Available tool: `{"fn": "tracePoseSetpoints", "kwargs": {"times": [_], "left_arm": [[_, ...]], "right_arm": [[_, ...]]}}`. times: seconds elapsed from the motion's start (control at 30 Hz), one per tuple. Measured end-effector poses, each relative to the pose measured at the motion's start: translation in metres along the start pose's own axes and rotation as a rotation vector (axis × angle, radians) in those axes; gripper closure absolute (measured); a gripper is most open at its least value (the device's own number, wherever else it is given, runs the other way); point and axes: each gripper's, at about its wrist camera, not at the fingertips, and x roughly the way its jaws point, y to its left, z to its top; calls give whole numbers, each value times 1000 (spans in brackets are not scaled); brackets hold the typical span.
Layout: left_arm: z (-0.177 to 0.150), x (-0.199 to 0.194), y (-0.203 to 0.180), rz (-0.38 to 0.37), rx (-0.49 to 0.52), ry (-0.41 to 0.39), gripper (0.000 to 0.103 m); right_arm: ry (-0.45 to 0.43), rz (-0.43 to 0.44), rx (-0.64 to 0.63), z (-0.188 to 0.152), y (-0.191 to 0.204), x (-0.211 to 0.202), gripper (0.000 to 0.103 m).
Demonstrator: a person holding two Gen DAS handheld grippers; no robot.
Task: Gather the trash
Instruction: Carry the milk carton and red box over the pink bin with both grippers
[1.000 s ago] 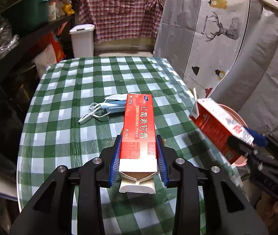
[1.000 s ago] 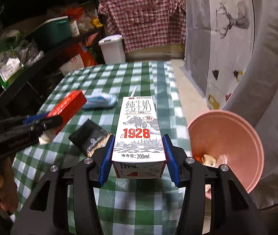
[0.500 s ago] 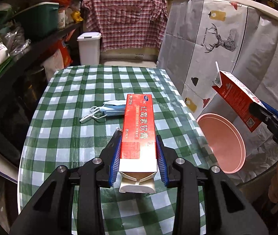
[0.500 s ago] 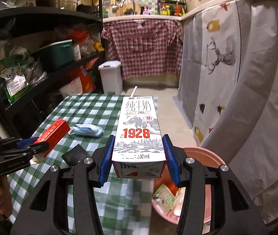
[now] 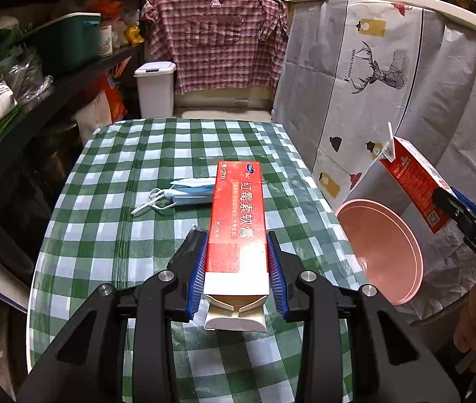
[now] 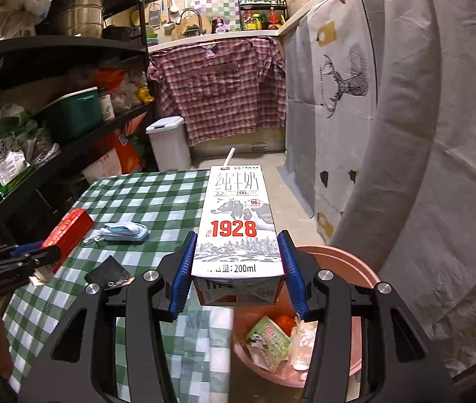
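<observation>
Both grippers clamped: right (image 6: 236, 275) on carton (image 6: 236, 228) above basin (image 6: 348, 262) (early release clips rim), left (image 5: 237, 275) on box (image 5: 238, 221).

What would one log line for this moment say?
left gripper: shut on red ointment box | right gripper: shut on white milk carton, above pink basin

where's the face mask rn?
Face mask lies on the checked table, mid-left in the right wrist view, just right of the red box held in the left gripper.
</observation>
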Motion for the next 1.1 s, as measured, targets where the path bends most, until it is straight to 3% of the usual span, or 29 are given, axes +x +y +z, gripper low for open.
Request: {"fn": "tracePoseSetpoints", "kwargs": {"times": [1.1], "left_arm": [[2,19,-42,-4,96,0,69]], "right_arm": [[-12,-67,123,-3,-68,-5,54]]}}
